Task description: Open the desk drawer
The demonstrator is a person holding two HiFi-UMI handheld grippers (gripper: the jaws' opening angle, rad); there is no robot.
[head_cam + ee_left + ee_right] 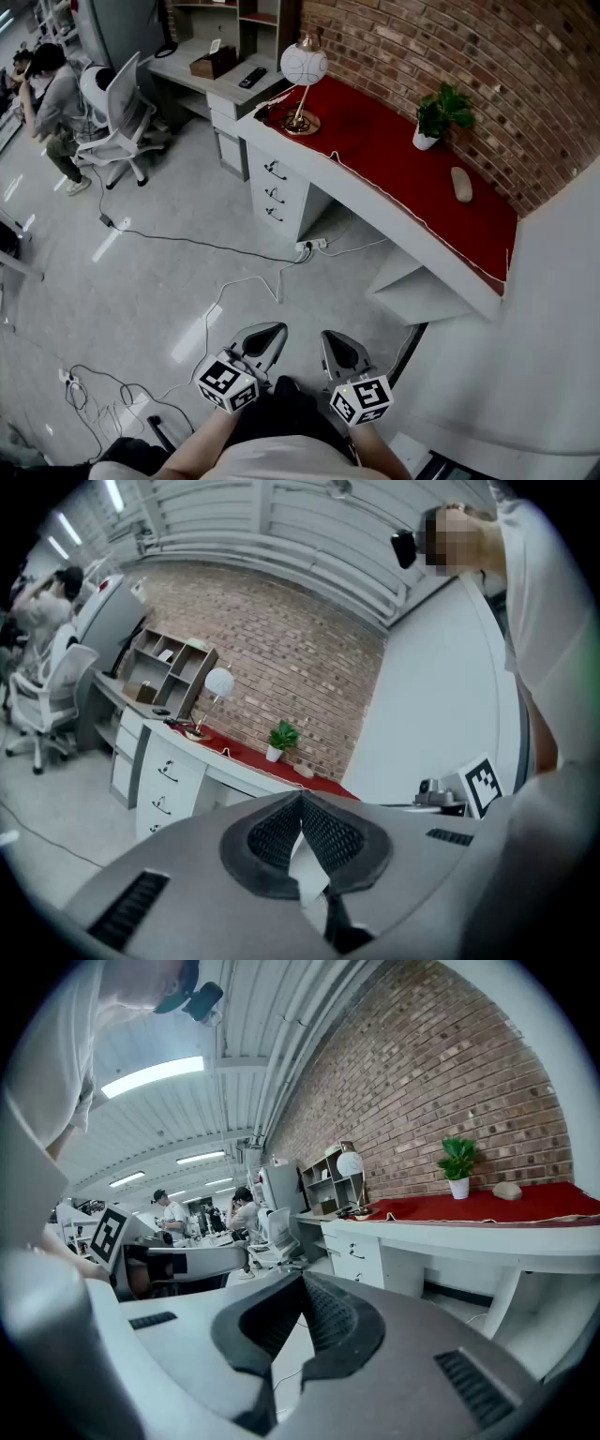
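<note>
A white desk (375, 202) with a red cloth stands along the brick wall. Its drawer unit (275, 192) holds three shut drawers with dark handles, also seen in the left gripper view (165, 785) and the right gripper view (360, 1254). My left gripper (271, 331) and right gripper (335, 340) hang side by side low in the head view, over the floor and well short of the desk. Both are shut with nothing between their jaws, as the left gripper (300, 800) and right gripper (299, 1280) show in their own views.
On the desk stand a round white lamp (303, 67), a potted plant (441, 114) and a beige stone-like object (461, 184). A power strip (311, 246) and cables lie on the floor. An office chair (122, 111) and a person (52, 94) are far left. A white wall (553, 319) rises at right.
</note>
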